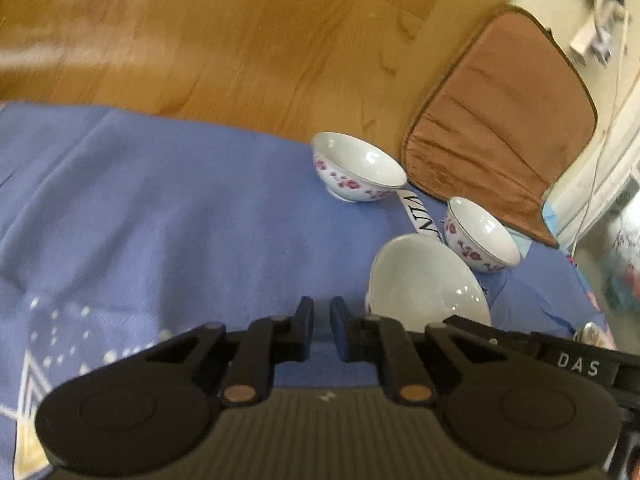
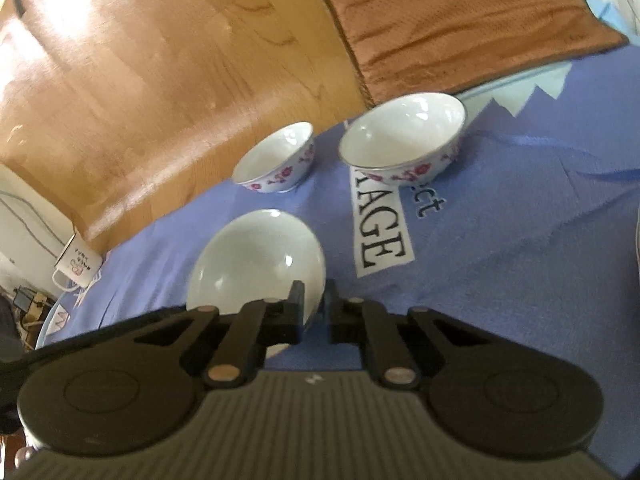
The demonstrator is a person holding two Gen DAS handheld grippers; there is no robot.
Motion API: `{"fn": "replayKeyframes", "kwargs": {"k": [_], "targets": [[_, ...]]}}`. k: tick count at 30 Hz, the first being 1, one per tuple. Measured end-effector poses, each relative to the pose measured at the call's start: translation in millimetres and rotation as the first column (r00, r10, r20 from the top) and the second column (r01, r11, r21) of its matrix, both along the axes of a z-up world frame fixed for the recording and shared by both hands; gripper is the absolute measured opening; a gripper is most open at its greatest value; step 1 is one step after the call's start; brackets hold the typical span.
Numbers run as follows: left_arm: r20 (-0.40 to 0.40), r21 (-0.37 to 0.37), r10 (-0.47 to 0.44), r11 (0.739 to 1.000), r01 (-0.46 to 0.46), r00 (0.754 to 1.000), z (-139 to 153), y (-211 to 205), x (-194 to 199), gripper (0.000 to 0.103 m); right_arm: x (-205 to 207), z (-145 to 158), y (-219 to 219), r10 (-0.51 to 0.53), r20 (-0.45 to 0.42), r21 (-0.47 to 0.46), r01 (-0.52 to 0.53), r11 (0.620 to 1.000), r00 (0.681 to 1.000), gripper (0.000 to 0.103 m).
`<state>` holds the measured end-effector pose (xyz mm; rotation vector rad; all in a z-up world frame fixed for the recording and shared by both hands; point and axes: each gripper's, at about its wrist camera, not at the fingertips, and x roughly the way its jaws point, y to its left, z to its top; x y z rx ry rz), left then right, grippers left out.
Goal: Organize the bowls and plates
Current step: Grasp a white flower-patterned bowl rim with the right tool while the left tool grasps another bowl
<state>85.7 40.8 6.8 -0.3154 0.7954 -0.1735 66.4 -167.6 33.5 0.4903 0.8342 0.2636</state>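
Three white bowls sitting on blue cloth (image 1: pixel 160 208) spread over wooden floor (image 1: pixel 240 40). Left gripper (image 1: pixel 322 320) hovering above cloth, fingers nearly closed, narrow gap showing, gripping nothing. Right gripper (image 2: pixel 314 300) pinching rim of plain white bowl (image 2: pixel 256 256), fingers closed on it. Far floral bowl (image 2: pixel 276 160) standing near cloth edge. Near floral bowl (image 2: pixel 404 140) resting just beside brown cushion (image 2: pixel 460 20). White mug (image 2: pixel 76 268) lying on its side at cloth's left edge.
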Motion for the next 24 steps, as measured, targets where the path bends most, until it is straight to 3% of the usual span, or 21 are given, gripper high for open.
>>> {"fn": "replayKeyframes", "kwargs": {"k": [1, 3, 5, 8, 11, 13, 14, 15, 19, 24], "targets": [[0.002, -0.01, 0.019, 1.0, -0.019, 1.0, 2.0, 6.8, -4.9, 0.015, -0.9, 0.5, 1.5, 0.002, 0.002, 0.002, -0.002, 1.0, 1.0, 0.01], [0.035, -0.056, 0.064, 0.997, -0.062, 0.997, 9.5, 23.9, -18.5, 0.038, -2.3, 1.8, 5.3, 0.008, 0.014, -0.001, -0.008, 1.0, 1.0, 0.009], [0.055, -0.09, 0.126, 0.989, -0.121, 0.99, 16.4, 40.5, -31.1, 0.042, -3.6, 3.7, 11.3, 0.022, 0.024, -0.017, -0.021, 1.0, 0.999, 0.008], [0.061, -0.128, 0.127, 0.985, -0.119, 0.99, 22.0, 50.4, -41.6, 0.045, -4.5, 3.8, 20.7, 0.051, 0.018, -0.018, -0.05, 0.999, 0.999, 0.008], [0.054, -0.074, 0.086, 0.994, -0.082, 0.995, 22.0, 35.6, -40.1, 0.047, -5.7, 1.5, 25.4, 0.069, -0.003, 0.02, -0.069, 0.997, 0.998, 0.008], [0.041, -0.04, 0.065, 0.997, -0.063, 0.997, 17.4, 25.2, -36.8, 0.045, -5.1, -2.0, 27.1, 0.079, -0.028, 0.056, -0.077, 0.995, 0.996, 0.008], [0.028, -0.026, 0.057, 0.998, -0.056, 0.998, 13.9, 21.1, -34.8, 0.037, -5.2, -3.3, 28.1, 0.084, -0.041, 0.073, -0.081, 0.994, 0.996, 0.008], [0.008, -0.013, 0.049, 0.999, -0.049, 0.999, 10.1, 17.6, -33.7, 0.017, -5.4, -4.1, 29.5, 0.089, -0.052, 0.089, -0.084, 0.992, 0.995, 0.008], [0.003, -0.025, 0.087, 0.996, -0.086, 0.996, 9.3, 32.3, -47.1, 0.013, -8.2, 1.5, 45.9, 0.121, -0.063, 0.083, -0.115, 0.99, 0.991, 0.009], [0.057, 0.033, 0.198, 0.979, -0.2, 0.979, 30.2, 79.4, -79.8, 0.012, -8.9, 8.2, 102.5, 0.273, -0.051, 0.1, -0.268, 0.958, 0.961, 0.009]]}}
